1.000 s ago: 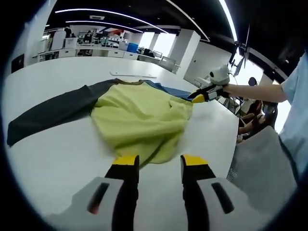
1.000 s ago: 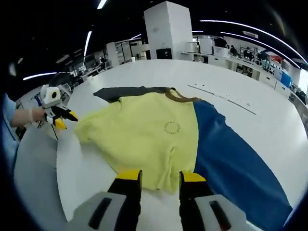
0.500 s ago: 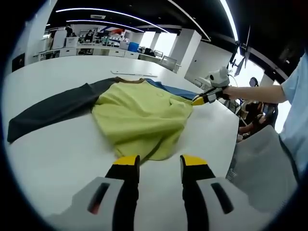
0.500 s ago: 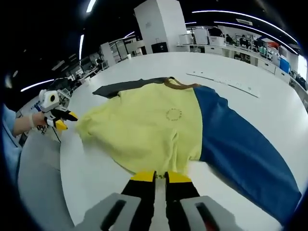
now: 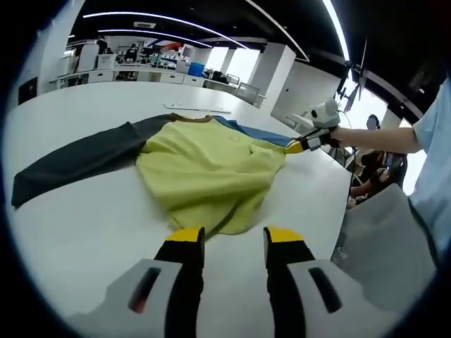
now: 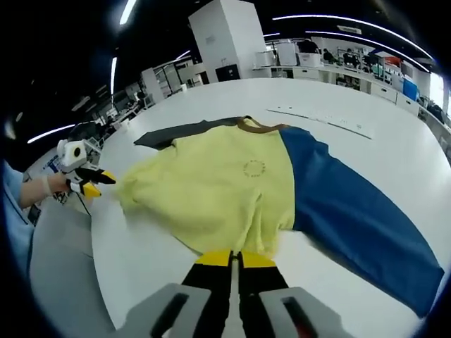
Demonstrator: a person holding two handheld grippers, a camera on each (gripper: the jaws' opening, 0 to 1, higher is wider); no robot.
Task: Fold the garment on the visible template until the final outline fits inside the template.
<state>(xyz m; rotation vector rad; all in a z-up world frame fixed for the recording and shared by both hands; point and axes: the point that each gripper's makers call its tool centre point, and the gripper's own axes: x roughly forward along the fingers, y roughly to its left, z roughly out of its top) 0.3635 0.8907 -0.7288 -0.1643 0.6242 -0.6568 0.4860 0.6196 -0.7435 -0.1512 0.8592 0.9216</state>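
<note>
We're at the grab step: garment (image 6: 232, 190) lies spread on the counter (image 5: 77, 232). Right gripper (image 6: 233, 259) has jaws pressed together at the yellow hem, likely pinching it. Left gripper (image 5: 229, 236) jaws spread, just short of the hem. Next: close left, lift both, fold. No containers.

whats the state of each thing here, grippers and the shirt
left gripper: open, hem just ahead of its tips
right gripper: shut on the yellow hem
garment: unfolded, yellow body rumpled
dark sleeve: spread flat
blue sleeve: spread flat
table: white, garment on it
</note>
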